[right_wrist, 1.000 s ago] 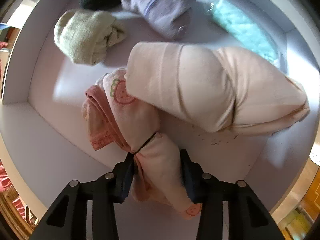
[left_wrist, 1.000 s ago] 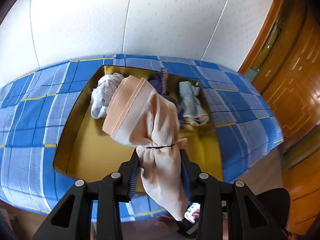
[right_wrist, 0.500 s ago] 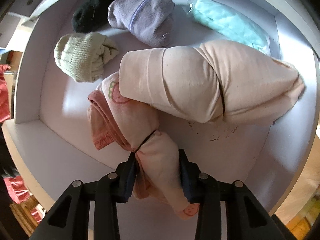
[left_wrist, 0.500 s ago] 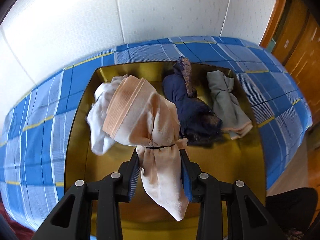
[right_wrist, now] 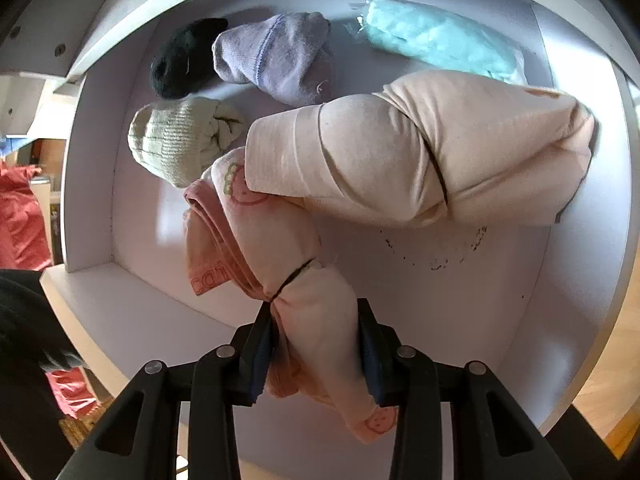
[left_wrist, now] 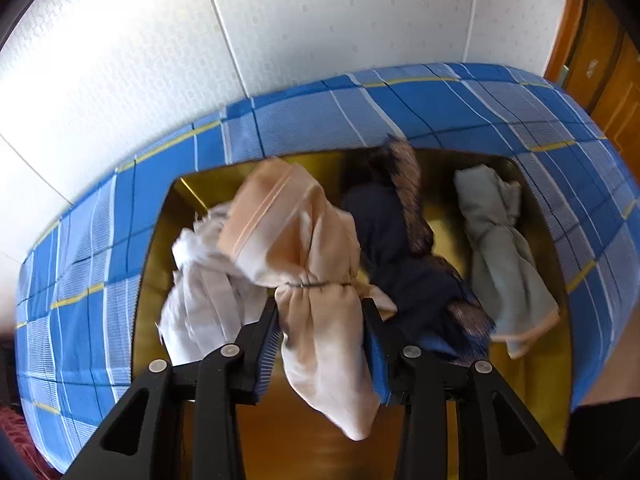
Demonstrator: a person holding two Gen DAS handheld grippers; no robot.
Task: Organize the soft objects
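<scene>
Peach bundle pinched below band by left gripper, jaws opening. Pink bundle clamped by right gripper. Soft, light; best gripped near band.

Yellow tray on checked bed.

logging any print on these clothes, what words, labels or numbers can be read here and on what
"cai": orange letters on the pink band of the pink bundle held by the right gripper; the word runs on under a fold, so the rest is hidden.
Round fruit pictures on that same bundle carry no letters.
Peach bundle in the left gripper, its jaws now opening: no print seen.
The other bundles in either view: no text seen.
</scene>
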